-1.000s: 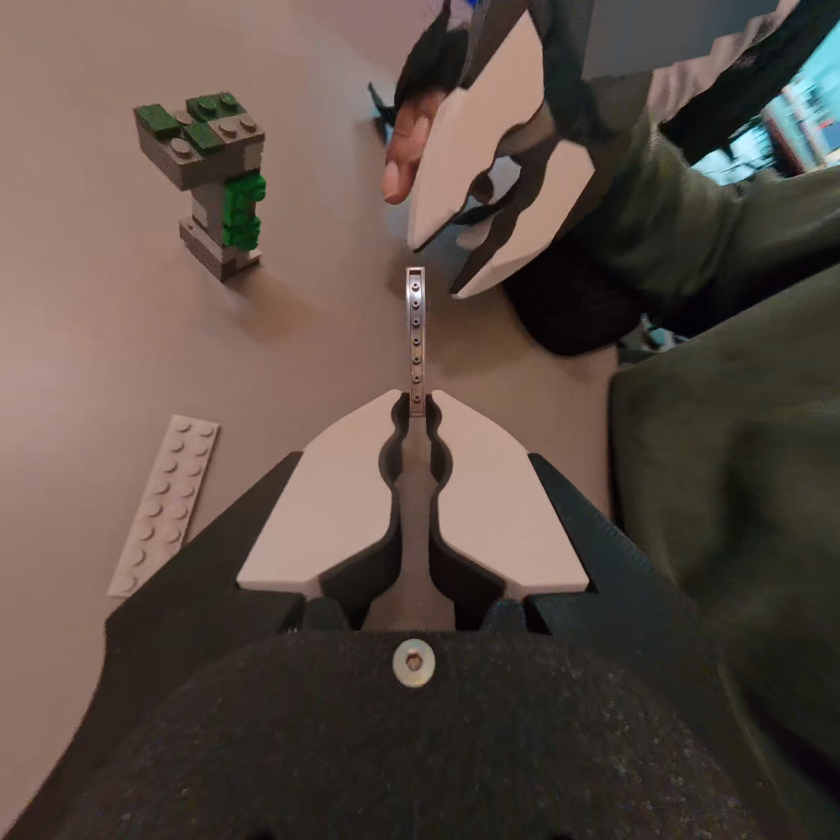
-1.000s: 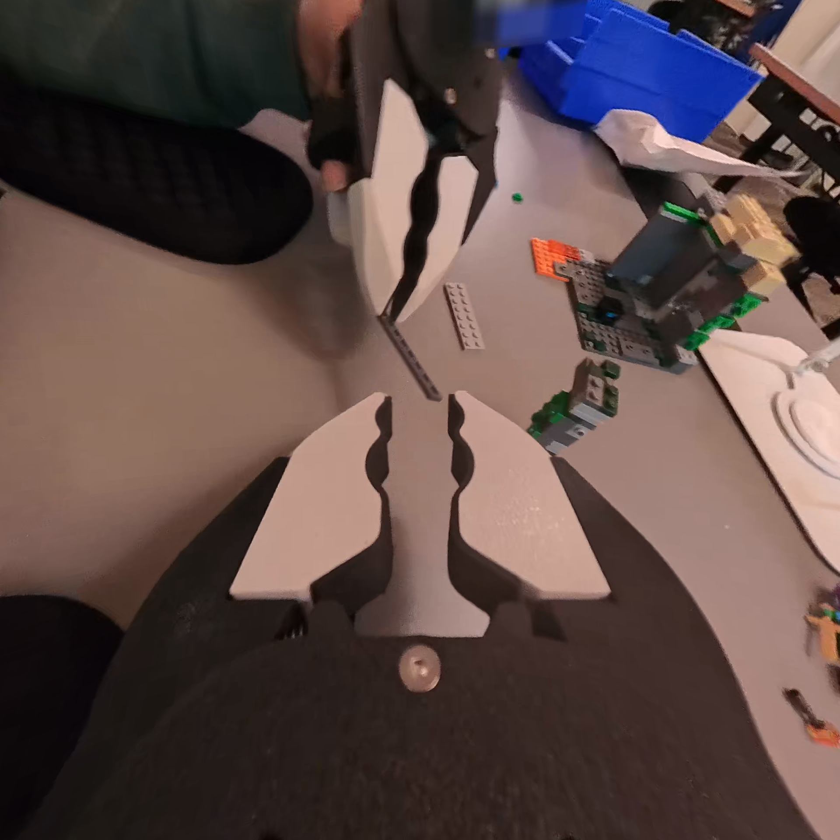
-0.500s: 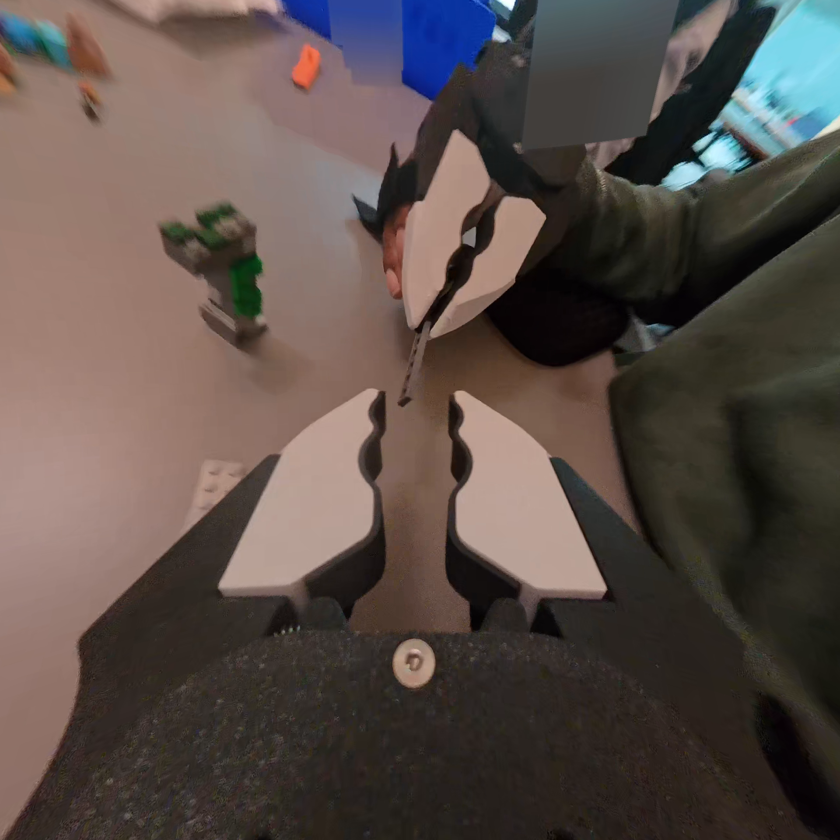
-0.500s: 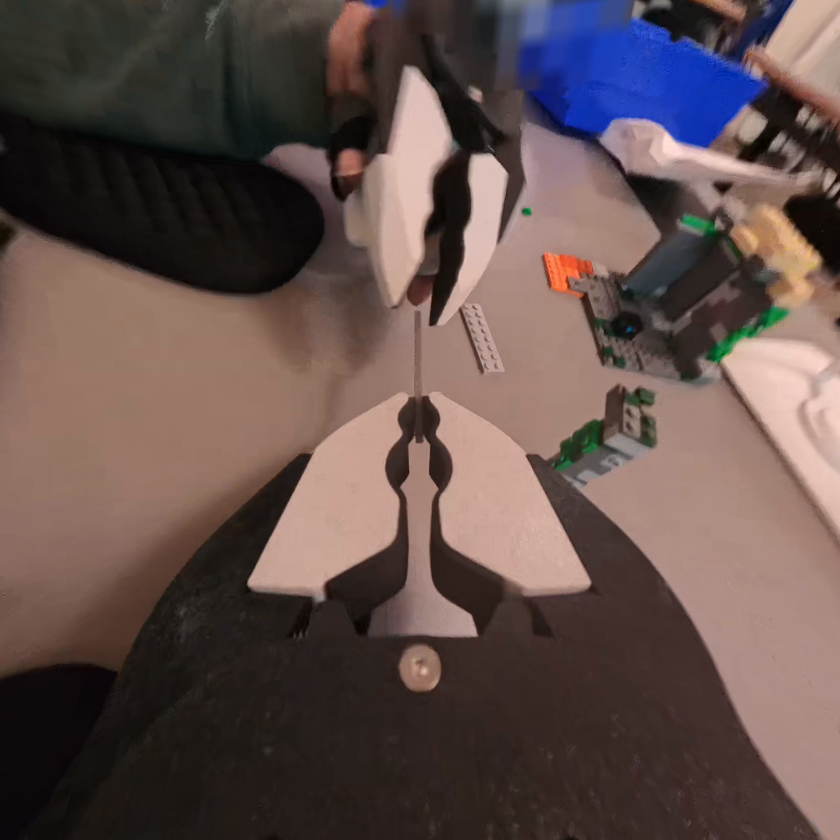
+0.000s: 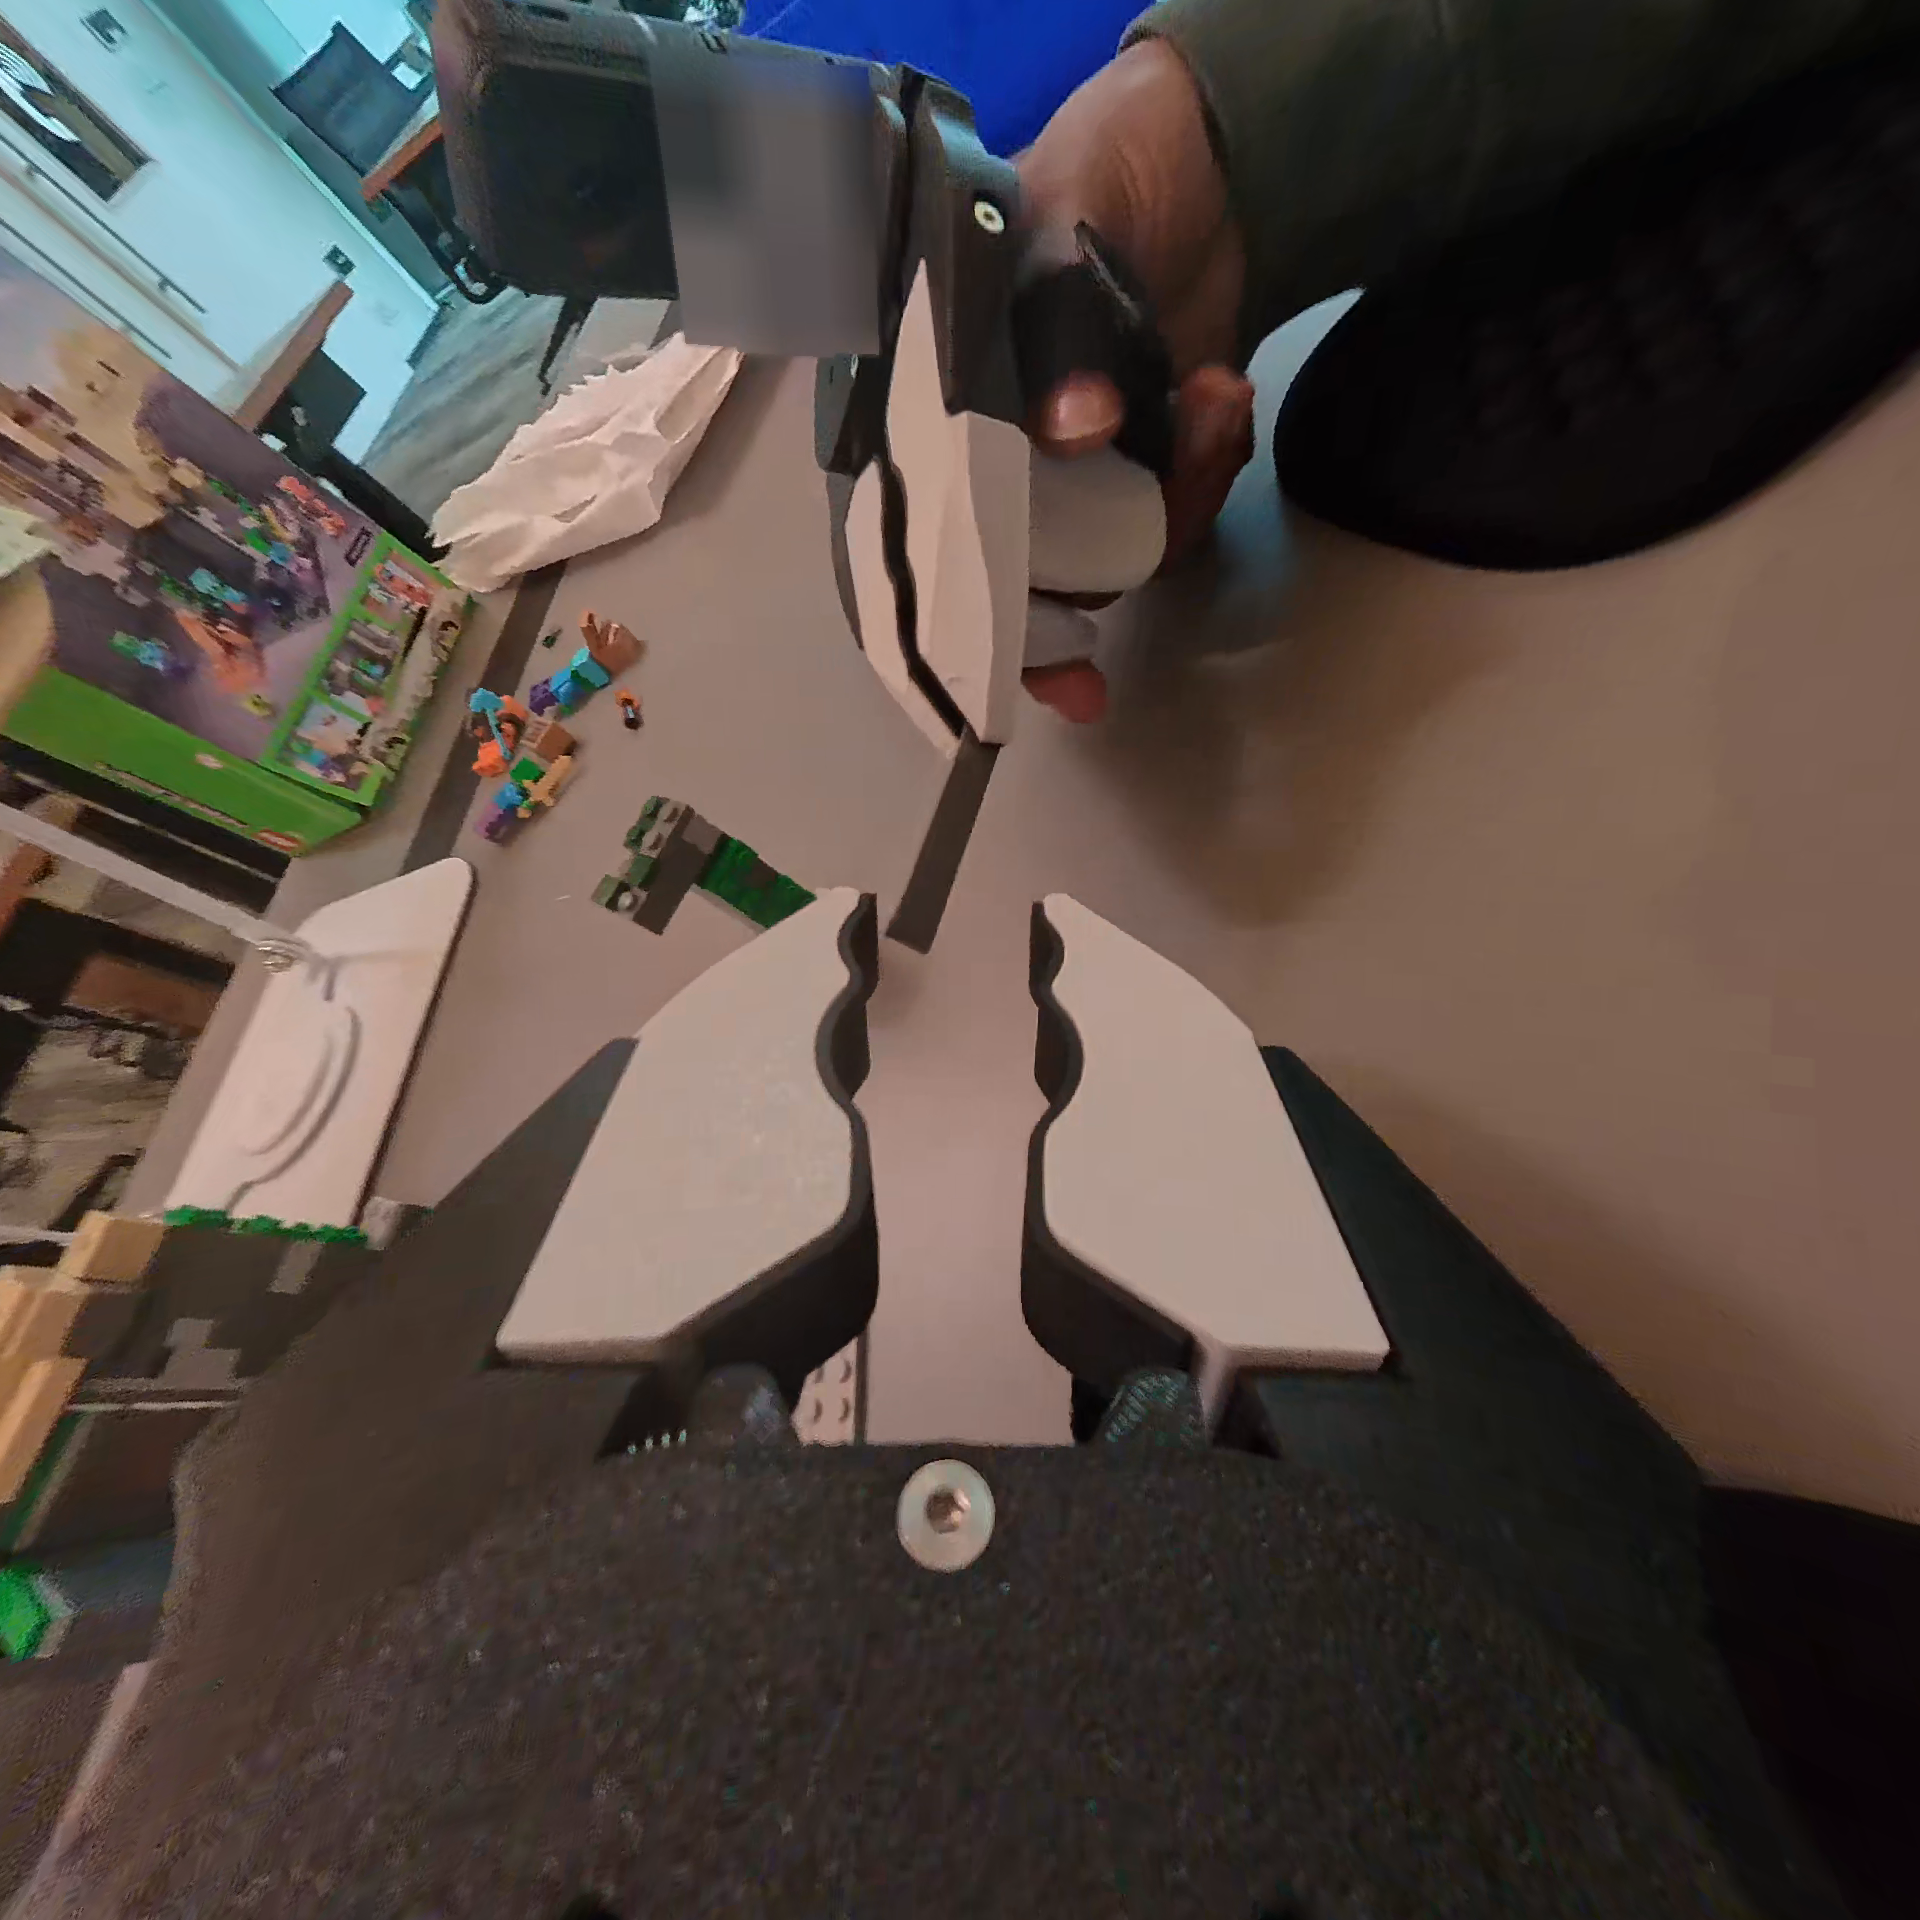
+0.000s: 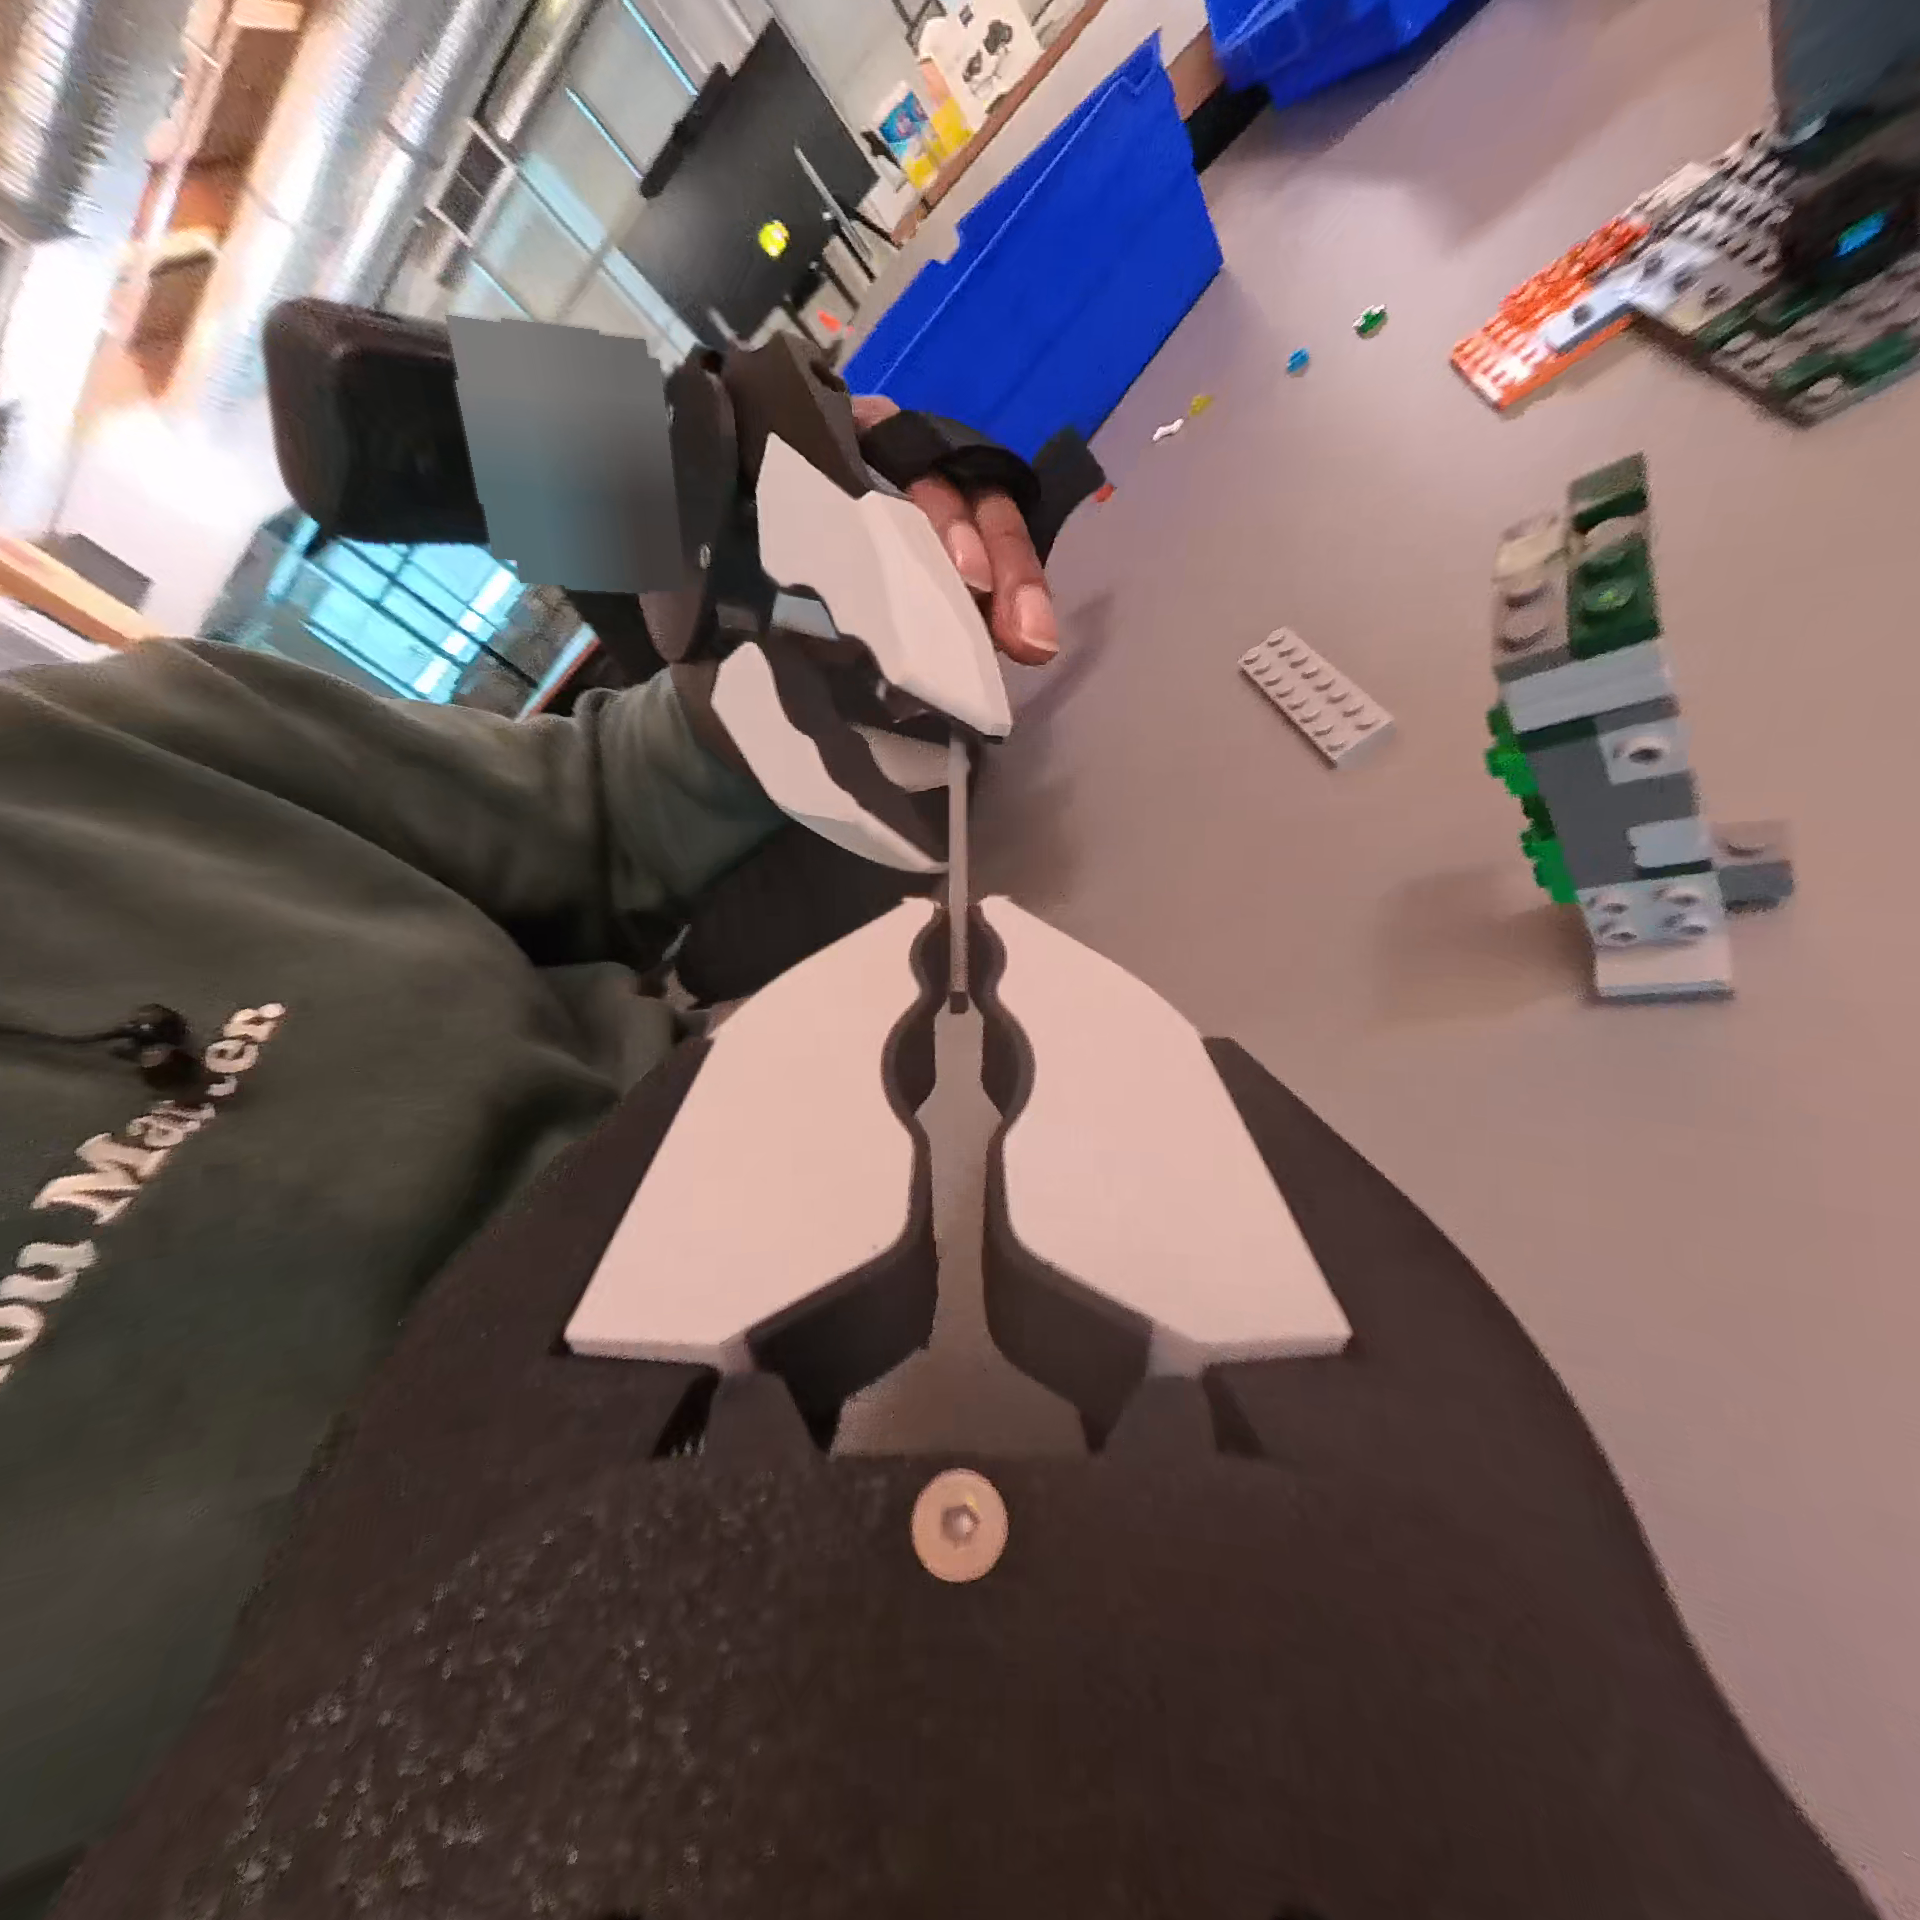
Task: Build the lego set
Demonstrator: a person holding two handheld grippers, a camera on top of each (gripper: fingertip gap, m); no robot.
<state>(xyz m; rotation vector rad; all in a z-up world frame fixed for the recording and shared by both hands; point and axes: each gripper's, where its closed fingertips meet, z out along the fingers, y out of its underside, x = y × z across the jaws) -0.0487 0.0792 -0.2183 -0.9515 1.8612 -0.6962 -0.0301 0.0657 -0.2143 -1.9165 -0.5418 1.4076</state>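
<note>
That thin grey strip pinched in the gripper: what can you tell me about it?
The thin grey strip is a long, narrow Lego plate, dark grey plastic, seen edge-on. The right gripper is shut on one end and holds it in the air above the table. Its free end reaches between the open left gripper's fingers, touching neither.

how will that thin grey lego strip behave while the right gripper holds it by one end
The thin grey strip looks straight and rigid, so it likely won't droop. The right gripper pinches only its end, so a side push could pivot it. The left gripper is open, giving no support.
</note>
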